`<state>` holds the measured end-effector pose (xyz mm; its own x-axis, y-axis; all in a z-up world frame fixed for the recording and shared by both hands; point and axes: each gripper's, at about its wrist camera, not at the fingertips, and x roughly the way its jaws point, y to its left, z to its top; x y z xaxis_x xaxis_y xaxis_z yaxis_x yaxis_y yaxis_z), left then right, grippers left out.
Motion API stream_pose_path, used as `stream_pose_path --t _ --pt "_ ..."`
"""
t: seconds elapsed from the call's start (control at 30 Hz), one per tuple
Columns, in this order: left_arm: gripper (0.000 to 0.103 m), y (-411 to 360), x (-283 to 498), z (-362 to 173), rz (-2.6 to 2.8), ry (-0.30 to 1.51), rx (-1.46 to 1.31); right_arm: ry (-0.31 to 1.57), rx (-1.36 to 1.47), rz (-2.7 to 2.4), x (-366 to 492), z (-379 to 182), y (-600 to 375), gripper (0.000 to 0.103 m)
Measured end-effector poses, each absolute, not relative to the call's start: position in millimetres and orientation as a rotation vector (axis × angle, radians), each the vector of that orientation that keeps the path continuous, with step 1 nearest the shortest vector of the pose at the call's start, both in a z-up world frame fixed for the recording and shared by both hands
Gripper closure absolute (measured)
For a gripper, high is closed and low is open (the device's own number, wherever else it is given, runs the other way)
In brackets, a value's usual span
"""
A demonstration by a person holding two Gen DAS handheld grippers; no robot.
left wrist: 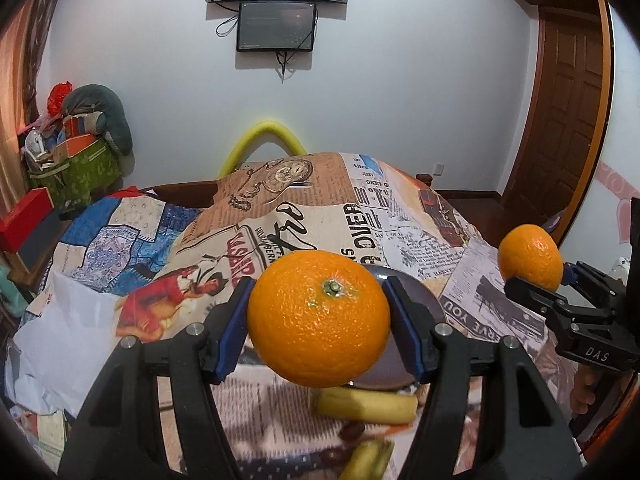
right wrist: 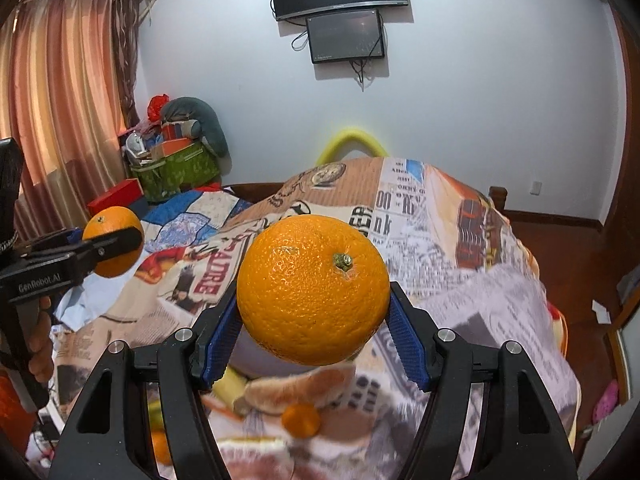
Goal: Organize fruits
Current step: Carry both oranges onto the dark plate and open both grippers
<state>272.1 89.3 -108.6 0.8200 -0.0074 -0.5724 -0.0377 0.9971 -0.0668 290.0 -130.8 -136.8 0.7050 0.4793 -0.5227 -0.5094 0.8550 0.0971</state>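
Orange, left: a whole orange (left wrist: 319, 318) with green stem scar facing the camera, pinched between the blue pads (left wrist: 232, 326) of the left gripper (left wrist: 319, 320); lifted clear of the table.
Left gripper state: jaws about half spread, both pads pressed on the fruit's sides.
Orange, right: second orange (right wrist: 313, 290), stem scar up and right, clamped in the right gripper (right wrist: 313, 312); blue ribbed pads (right wrist: 404, 340) touch it on both sides; also off the table.
Right gripper state: about half spread, closed on its orange.
Cross-view: each gripper shows at the edge of the other's view, with its orange (left wrist: 530, 258) (right wrist: 114, 242) and part of a hand below the handle (right wrist: 40, 340).
Table: covered by a newspaper-print cloth (left wrist: 360, 216).
Below left gripper: dark round plate (left wrist: 424, 308) on the cloth; two bananas (left wrist: 366, 404) just in front of it; small dark fruits (left wrist: 352, 432), blurred, kind unclear.
Below right gripper: small orange fruit (right wrist: 301, 420) beside a bread roll (right wrist: 300, 390), blurred.
Background: white wall, two dark screens (left wrist: 276, 26), brown door (left wrist: 568, 120), striped curtain (right wrist: 60, 100).
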Motion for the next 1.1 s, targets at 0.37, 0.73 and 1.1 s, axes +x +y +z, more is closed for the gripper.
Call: stream_pose_path --t 0.37,0.73,1.1 --pt "0.039 89.0 331.3 -141.5 0.014 0.683 -0.091 0.602 -0.097 0.56 336.6 -154.5 -109.6 0.037" --pt "0.039 91.0 381.2 -188.0 -0.011 0.83 -0.095 0.711 -0.159 0.575 374.3 -185.5 -89.6 0.037" --pt "0.039 96.4 412.7 -227.2 -0.041 0.97 -0.11 0.853 -0.218 0.608 399.5 -219.1 -74.3 0.037"
